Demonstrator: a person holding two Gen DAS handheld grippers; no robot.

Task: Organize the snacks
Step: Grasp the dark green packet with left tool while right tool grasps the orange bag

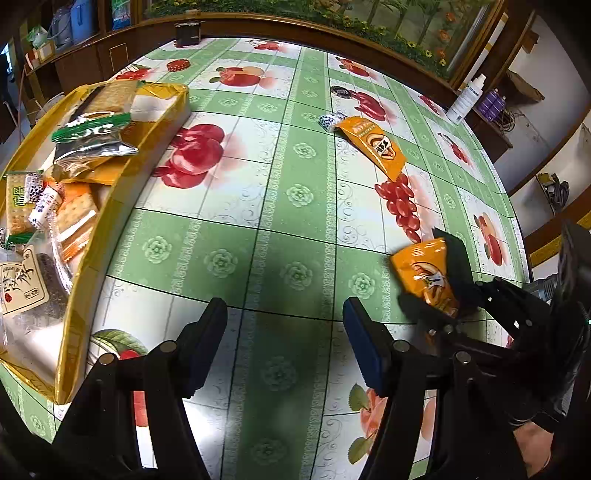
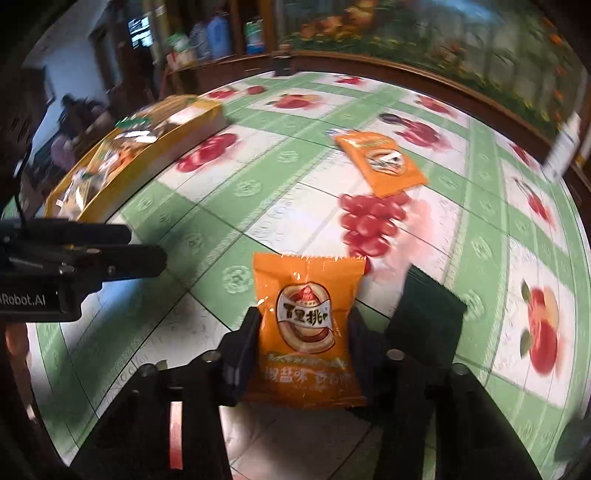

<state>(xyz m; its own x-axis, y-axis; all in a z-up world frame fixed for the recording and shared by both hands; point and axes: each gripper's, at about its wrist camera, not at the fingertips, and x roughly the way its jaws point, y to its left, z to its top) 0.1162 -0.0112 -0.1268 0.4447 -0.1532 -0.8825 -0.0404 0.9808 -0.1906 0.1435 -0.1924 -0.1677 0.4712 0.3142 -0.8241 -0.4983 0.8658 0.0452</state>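
Observation:
My right gripper (image 2: 303,332) is shut on an orange snack packet (image 2: 306,314) and holds it above the table; the packet also shows in the left wrist view (image 1: 424,273). A dark packet (image 2: 424,317) is beside it at the right finger. A second orange packet (image 1: 373,146) lies on the table farther off, also in the right wrist view (image 2: 382,162). My left gripper (image 1: 284,325) is open and empty over the tablecloth. A yellow tray (image 1: 96,236) with several snack packets stands on the left, also in the right wrist view (image 2: 147,158).
A small blue-white wrapped candy (image 1: 328,121) lies by the far orange packet. A dark round lid (image 1: 341,92) sits behind it. A white bottle (image 1: 467,98) stands at the table's far right edge. A dark box (image 1: 187,34) stands at the far edge.

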